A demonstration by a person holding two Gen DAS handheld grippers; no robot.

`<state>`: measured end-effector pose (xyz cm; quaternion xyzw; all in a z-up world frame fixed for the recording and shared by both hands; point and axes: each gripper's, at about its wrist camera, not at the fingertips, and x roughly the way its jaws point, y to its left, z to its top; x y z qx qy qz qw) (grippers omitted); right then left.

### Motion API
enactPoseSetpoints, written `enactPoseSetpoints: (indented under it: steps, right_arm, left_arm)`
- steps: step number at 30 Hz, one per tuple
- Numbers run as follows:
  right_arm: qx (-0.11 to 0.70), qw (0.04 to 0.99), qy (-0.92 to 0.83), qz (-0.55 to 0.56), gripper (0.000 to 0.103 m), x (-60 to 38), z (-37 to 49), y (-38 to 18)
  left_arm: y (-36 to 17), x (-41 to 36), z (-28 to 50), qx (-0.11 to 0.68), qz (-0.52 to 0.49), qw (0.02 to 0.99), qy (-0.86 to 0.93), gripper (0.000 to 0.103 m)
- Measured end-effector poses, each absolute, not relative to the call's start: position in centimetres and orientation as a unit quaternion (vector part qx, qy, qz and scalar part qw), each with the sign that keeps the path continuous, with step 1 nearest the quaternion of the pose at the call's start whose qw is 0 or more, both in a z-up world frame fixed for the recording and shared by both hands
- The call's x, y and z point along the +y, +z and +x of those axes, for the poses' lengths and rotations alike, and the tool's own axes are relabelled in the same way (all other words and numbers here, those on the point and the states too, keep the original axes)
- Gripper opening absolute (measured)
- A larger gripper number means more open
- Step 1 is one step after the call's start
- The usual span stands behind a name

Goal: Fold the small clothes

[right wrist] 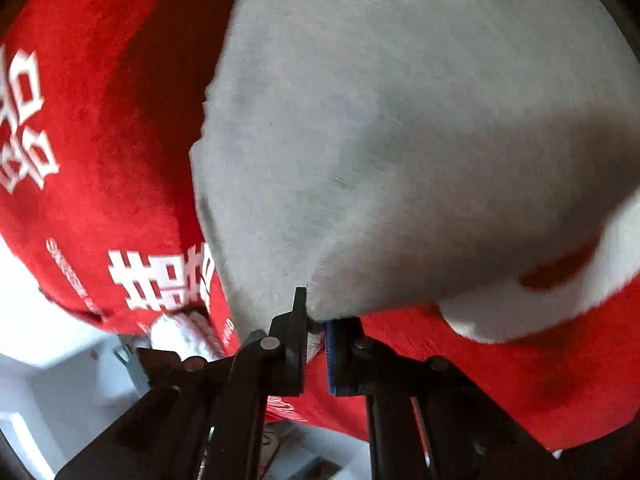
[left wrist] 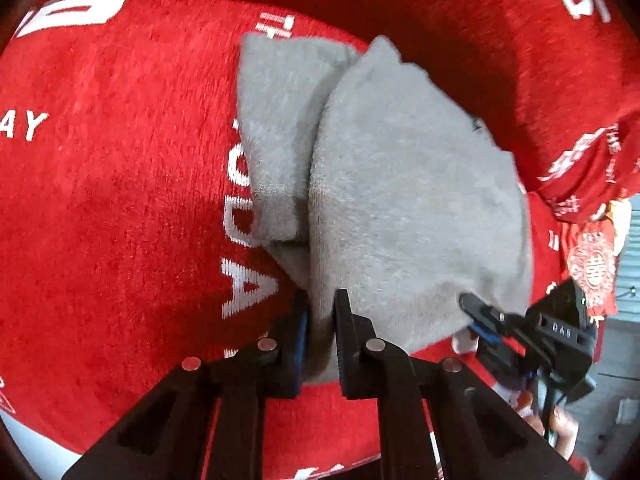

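1. I have the grey garment (left wrist: 400,184) pinched at two spots along its near edge. My left gripper (left wrist: 322,320) is closed on a bunched fold of the grey cloth, and my right gripper (right wrist: 316,322) is closed on a corner of the same edge. The garment lies partly doubled over on the red blanket (left wrist: 112,184) with white lettering, one grey layer lapping over another.

2. My right grip looks thin: only a sliver of cloth sits between the pads. I judge that a quick pull could slip the corner out, and the fold would drop crooked.

3. My left gripper holds a thick wad, perhaps more than one layer. If I carry it over like this, I may drag the lower layer along and undo the fold beneath.

4. The blanket is fuzzy and so is the garment. I expect the two to cling, so the bottom part could creep with the lift and shift the whole piece off its place.

5. The blanket itself rises in soft folds close to my fingers. A low pass could catch its pile.

6. Both hands hold one edge. If I move them unevenly, the edge twists and the crease lands slanted.

7. The pictures are blurred at the far edge, so I cannot tell how neatly the layers line up there.
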<state>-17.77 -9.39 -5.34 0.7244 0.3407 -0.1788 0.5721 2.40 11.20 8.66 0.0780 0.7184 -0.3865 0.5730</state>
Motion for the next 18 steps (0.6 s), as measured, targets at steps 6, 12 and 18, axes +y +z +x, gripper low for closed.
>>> enactPoseSetpoints:
  steps: [6,12,18]
  right_arm:
    - [0.415,0.567,-0.191,0.685,0.007,-7.6,-18.5,-6.4]
    - [0.446,0.574,-0.17,0.665,0.007,-7.6,-18.9,-6.0]
    - [0.462,0.625,-0.165,0.608,0.011,-10.7,-20.5,-1.5]
  left_arm:
    - [7.0,13.3,0.9,0.722,0.119,0.57,-0.374,0.009]
    - [7.8,14.3,0.5,0.706,0.136,0.583,-0.378,0.009]
    - [12.0,13.8,1.7,0.671,0.167,0.609,-0.39,0.009]
